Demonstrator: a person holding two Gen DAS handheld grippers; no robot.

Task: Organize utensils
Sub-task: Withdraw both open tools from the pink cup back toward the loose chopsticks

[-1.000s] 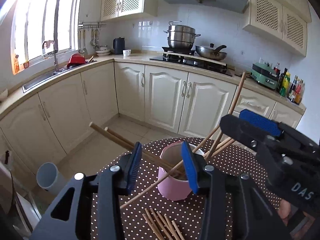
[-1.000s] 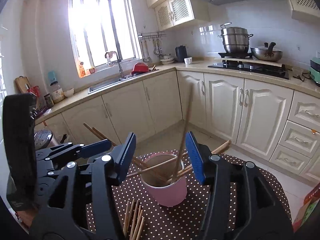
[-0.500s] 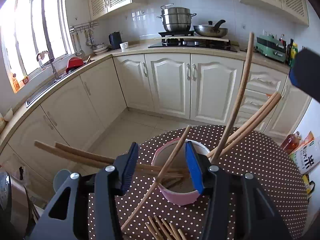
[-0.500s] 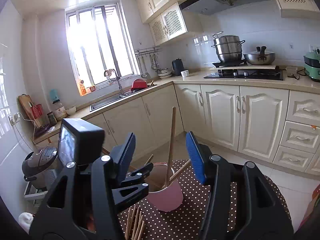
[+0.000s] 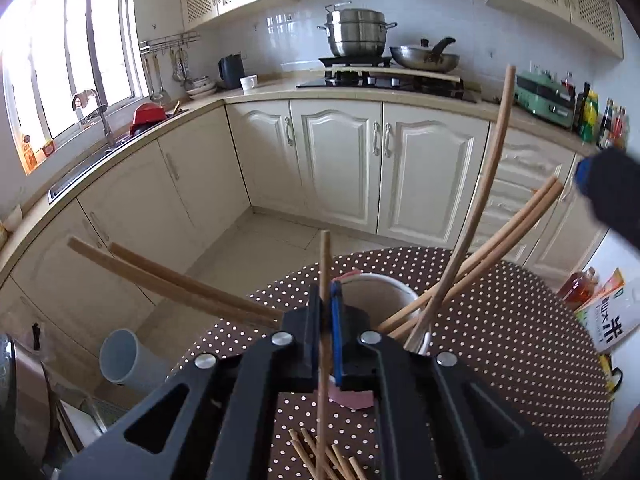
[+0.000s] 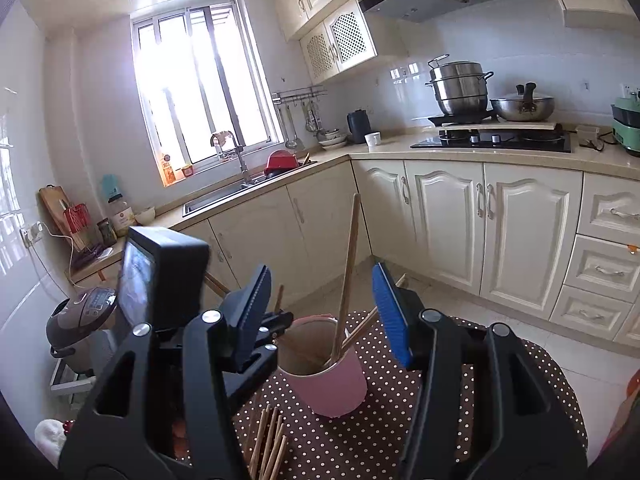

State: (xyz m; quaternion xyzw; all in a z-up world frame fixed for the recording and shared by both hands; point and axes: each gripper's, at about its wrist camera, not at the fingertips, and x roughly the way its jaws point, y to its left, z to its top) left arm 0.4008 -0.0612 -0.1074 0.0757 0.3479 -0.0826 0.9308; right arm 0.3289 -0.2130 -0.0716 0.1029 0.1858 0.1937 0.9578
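A pink cup (image 5: 384,292) stands on the brown dotted table (image 5: 500,340) with several wooden chopsticks leaning out of it to both sides. My left gripper (image 5: 329,308) hangs over the cup's near left rim, shut on one chopstick (image 5: 323,264) that stands nearly upright between its pads. In the right wrist view my right gripper (image 6: 320,304) is open, just in front of and above the cup (image 6: 332,388), with a tall chopstick (image 6: 349,264) rising between its fingers without touching them. The left gripper's tip with its chopstick (image 6: 279,298) shows at the cup's left rim.
Several loose chopsticks (image 5: 320,460) lie on the table in front of the cup, seen again as a bundle (image 6: 268,440). One of the right gripper's fingers (image 5: 612,200) hangs at the right. A carton (image 5: 612,320) and bottle (image 5: 580,284) sit past the table's right edge. Cabinets stand behind.
My left gripper has shut on the chopstick that leaned slanted across the cup's front; it now stands nearly upright. The right gripper stays open and has hardly moved.
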